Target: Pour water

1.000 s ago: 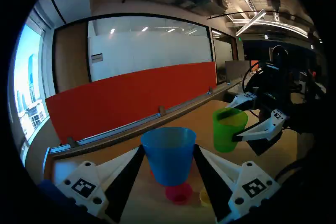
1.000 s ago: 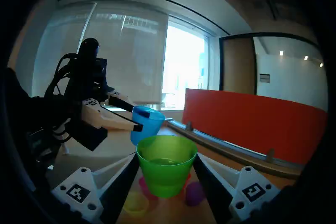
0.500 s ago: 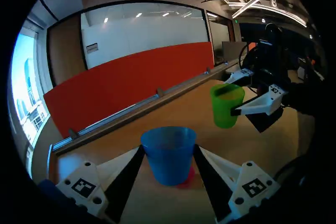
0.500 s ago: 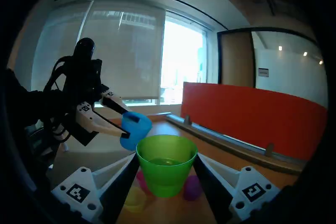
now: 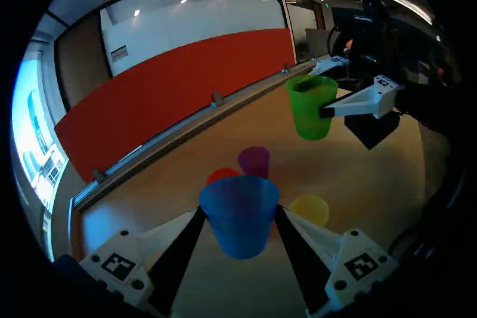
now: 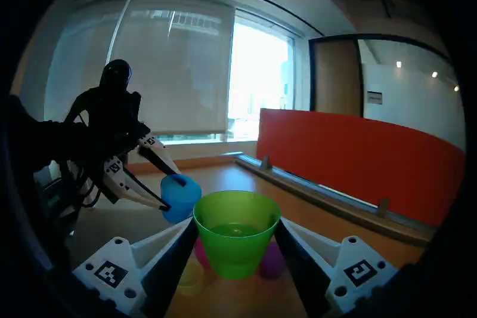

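Right gripper (image 6: 237,225) clamped on green cup (image 6: 236,255), held upright above desk (image 5: 358,181) so water (image 6: 234,230) is not spilled; left gripper (image 5: 239,213) clamped on blue cup (image 5: 239,234), also held above desk, probably as receiver.

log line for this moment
left gripper: shut on blue cup, tilted | right gripper: shut on green cup, water inside | small cups on table

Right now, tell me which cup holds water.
The green cup, gripped by the right gripper: liquid pools at its bottom.
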`<move>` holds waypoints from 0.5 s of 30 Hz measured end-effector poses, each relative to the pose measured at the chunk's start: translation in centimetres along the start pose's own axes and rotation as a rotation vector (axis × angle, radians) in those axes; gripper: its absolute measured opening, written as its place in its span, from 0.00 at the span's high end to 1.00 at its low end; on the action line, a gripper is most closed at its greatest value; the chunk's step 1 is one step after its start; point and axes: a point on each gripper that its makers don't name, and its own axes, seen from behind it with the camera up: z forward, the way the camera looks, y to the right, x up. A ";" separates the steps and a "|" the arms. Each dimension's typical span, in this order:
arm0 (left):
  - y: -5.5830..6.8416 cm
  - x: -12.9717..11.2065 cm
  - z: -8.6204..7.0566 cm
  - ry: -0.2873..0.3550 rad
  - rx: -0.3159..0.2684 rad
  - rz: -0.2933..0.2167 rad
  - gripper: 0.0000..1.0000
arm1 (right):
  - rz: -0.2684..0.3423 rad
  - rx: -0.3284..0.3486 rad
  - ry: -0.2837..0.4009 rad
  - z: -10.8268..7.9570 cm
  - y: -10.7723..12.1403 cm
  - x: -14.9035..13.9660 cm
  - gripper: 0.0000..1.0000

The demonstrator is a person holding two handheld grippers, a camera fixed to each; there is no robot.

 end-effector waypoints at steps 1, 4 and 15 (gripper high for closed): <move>0.0 -0.3 0.1 -0.010 -0.001 0.008 0.15 | 0.000 -0.001 -0.003 0.0 0.1 -0.1 0.10; 0.2 -1.1 0.4 -0.039 -0.007 0.029 0.15 | 0.001 -0.003 -0.012 -0.1 0.2 -0.5 0.10; 1.6 -4.0 1.4 -0.146 -0.065 0.087 0.15 | 0.014 -0.003 -0.043 0.0 0.7 -1.9 0.10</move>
